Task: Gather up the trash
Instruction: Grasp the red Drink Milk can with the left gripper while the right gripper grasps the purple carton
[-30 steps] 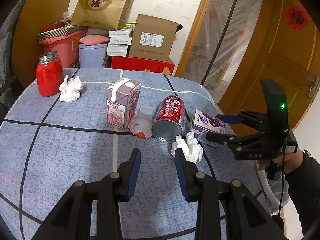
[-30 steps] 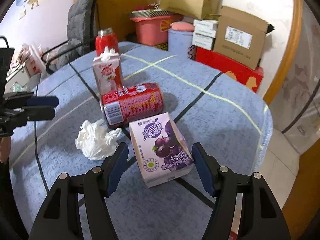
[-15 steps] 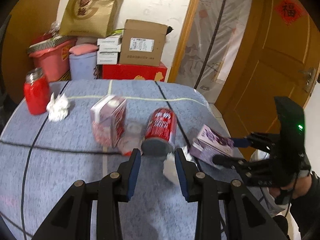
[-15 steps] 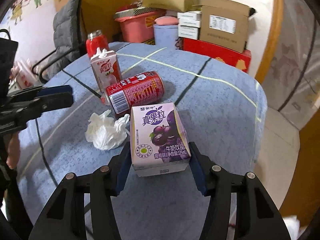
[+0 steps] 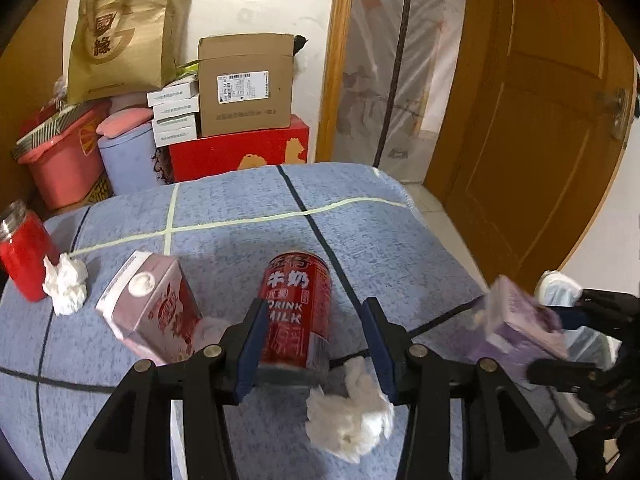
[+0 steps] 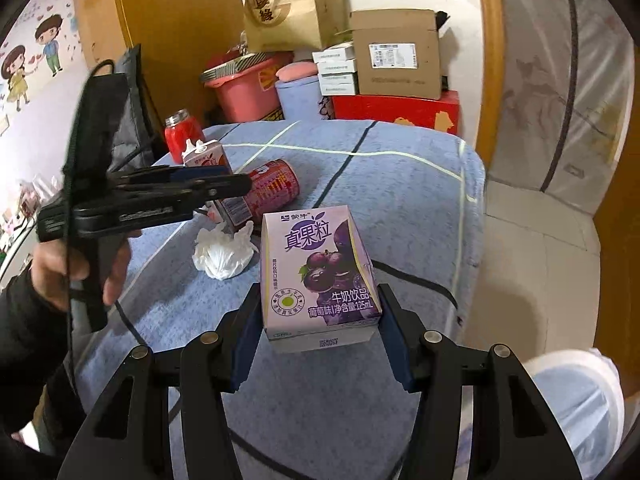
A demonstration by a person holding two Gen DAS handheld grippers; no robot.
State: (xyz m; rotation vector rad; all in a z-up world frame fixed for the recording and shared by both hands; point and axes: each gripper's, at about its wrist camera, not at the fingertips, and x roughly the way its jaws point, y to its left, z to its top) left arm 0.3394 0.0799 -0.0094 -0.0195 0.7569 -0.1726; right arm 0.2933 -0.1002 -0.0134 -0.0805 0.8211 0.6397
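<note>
Between the right gripper's (image 6: 318,334) clamping jaws, the purple carton (image 6: 318,276) hides its base; left gripper (image 5: 314,344) jaws, just widening, straddle the can (image 5: 297,312).

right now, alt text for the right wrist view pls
The right tongs grip a purple grape milk carton above a blue tablecloth. Behind it lie a crumpled tissue and a red can on its side, with the left tongs reaching in from the left, their jaws having just opened wider. A white-lined bin sits at lower right.
</note>
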